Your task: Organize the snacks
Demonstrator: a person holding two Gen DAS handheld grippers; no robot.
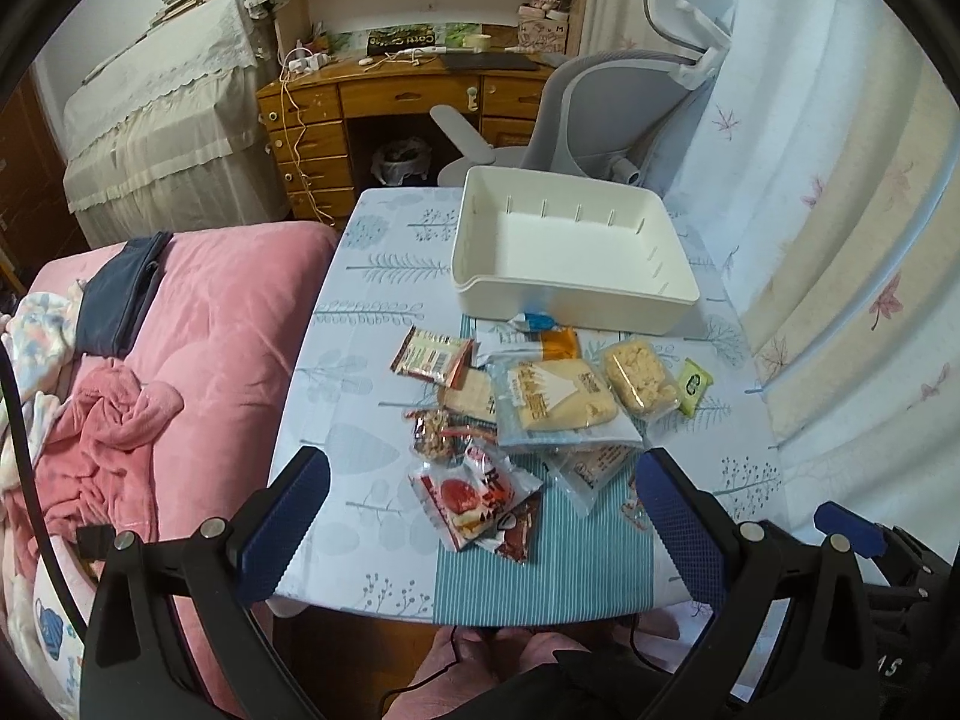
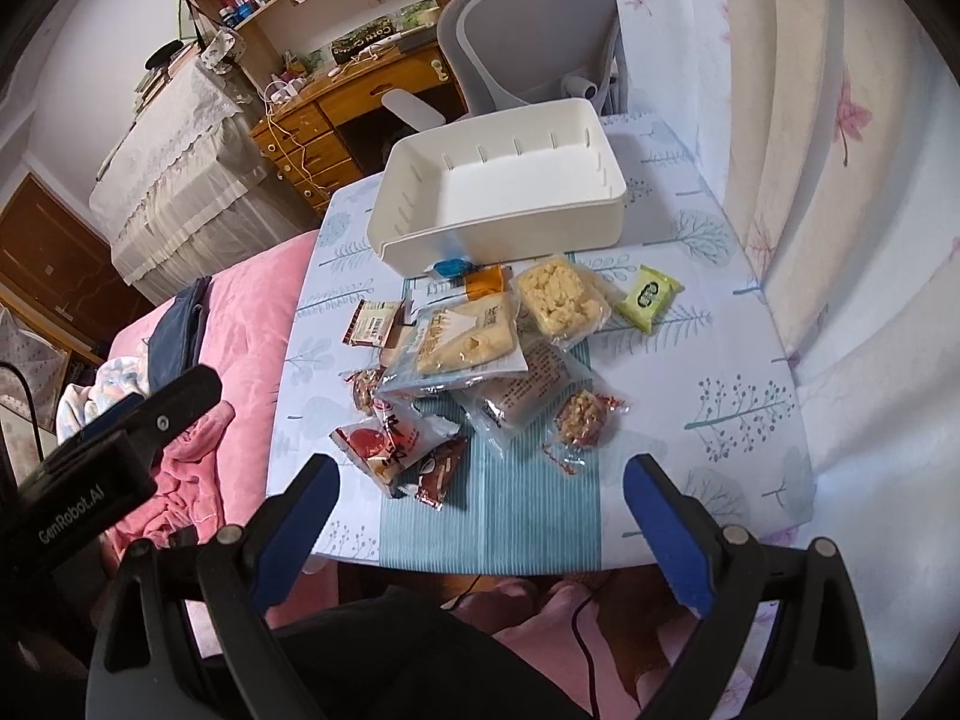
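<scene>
An empty white bin (image 1: 654, 300) (image 2: 498, 234) stands at the far side of the small table. Several wrapped snacks lie in a pile in front of it: a large yellow cake packet (image 1: 561, 399) (image 2: 465, 345), a crumbly rice-crisp packet (image 1: 639, 381) (image 2: 558, 297), a small green packet (image 1: 693, 384) (image 2: 648, 297), a red-and-white packet (image 1: 468, 495) (image 2: 390, 441) and a nut bar (image 2: 582, 417). My left gripper (image 1: 480, 507) hovers open above the table's near edge, over the red-and-white packet. My right gripper (image 2: 480, 507) is open too, nothing between its fingers.
The table (image 1: 360, 372) carries a tree-print cloth with a teal striped runner (image 1: 540, 576). A pink-covered bed (image 1: 198, 324) lies to its left, a curtain (image 1: 840, 240) to its right. A grey office chair (image 1: 606, 102) and a wooden desk (image 1: 372, 96) stand behind.
</scene>
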